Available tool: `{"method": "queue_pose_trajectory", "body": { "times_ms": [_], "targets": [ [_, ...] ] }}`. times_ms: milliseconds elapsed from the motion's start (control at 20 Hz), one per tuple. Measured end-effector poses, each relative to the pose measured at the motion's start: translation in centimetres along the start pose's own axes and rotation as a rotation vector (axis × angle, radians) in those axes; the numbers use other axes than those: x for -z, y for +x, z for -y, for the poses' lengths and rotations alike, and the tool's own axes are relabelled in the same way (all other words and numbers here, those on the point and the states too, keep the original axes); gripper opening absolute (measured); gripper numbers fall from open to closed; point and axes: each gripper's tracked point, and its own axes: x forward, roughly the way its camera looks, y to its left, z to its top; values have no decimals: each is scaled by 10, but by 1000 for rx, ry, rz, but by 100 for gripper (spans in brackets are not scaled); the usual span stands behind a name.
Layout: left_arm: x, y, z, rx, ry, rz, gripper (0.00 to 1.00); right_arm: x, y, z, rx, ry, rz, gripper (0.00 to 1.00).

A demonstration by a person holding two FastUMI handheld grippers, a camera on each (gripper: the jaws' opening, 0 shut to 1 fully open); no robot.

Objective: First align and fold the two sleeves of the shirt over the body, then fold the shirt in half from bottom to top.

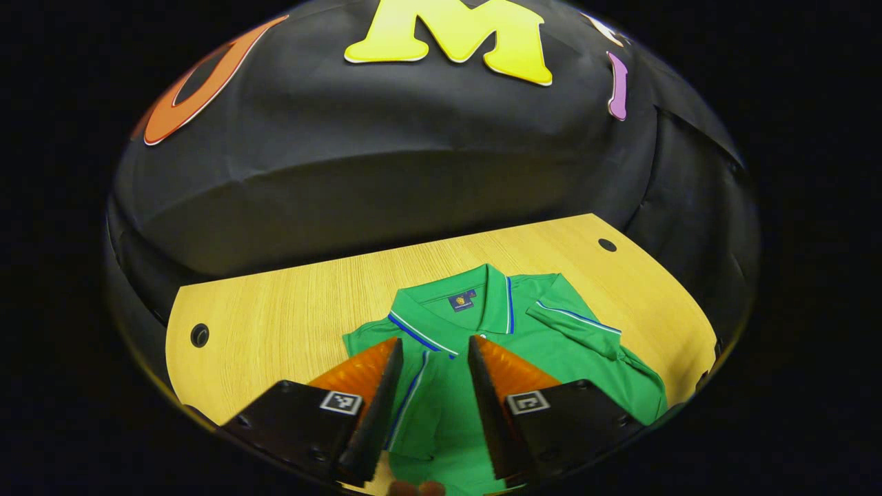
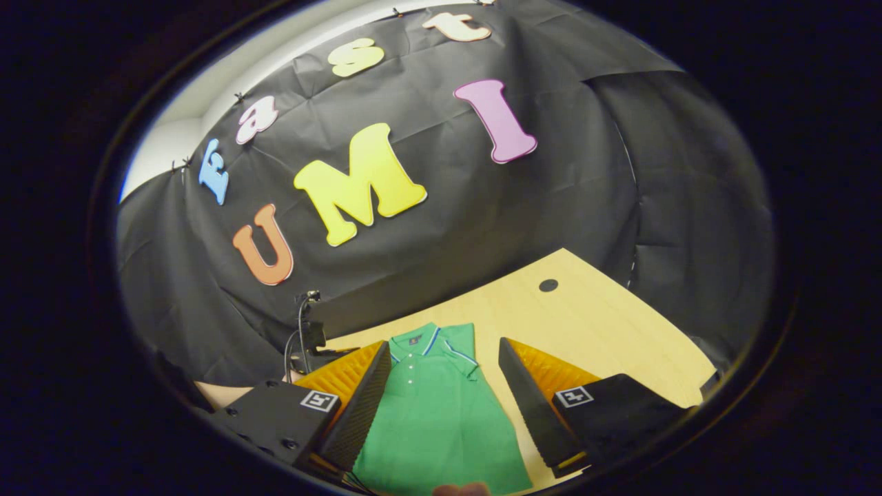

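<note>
Left gripper (image 1: pixel 435 358): fingers wide apart, holding nothing, up over the shirt.
Right gripper (image 2: pixel 441 362): fingers wide apart, holding nothing.
Shirt (image 1: pixel 551 331): green, flat on the table, both sleeves folded in.
Table (image 1: pixel 289 310): wood, under the shirt.

Desk mostly open
Bare desk (image 1: pixel 289 310) flanks the shirt (image 1: pixel 551 337); a clamped camera stand (image 2: pixel 303 337) at 1 edge.
</note>
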Motion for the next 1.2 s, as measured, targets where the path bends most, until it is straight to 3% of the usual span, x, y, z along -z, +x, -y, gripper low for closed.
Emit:
{"method": "queue_pose_trajectory", "body": {
  "times_ms": [100,200,250,300,350,800,1000,1200],
  "targets": [
    [-2,-6,-8,-30,-13,13,90,1,0,-7,-8,-13,3,92],
    [-4,-19,-13,-45,-41,31,97,3,0,-11,-11,-41,2,92],
    [-7,-28,-16,-48,-57,46,97,5,1,-14,-11,-56,0,92],
    [-10,-37,-18,-53,-70,64,97,7,2,-17,-14,-68,-6,98],
    [-12,-47,-22,-60,-81,83,97,9,4,-21,-18,-75,-10,92],
    [-16,-170,-21,-69,-135,242,97,16,20,-51,-85,-295,-42,92],
    [6,-215,-7,-41,-151,256,97,20,25,-43,-109,-367,-84,92],
    [57,-240,8,9,-176,192,97,40,23,-26,-143,-374,-158,93]
  ]
}}
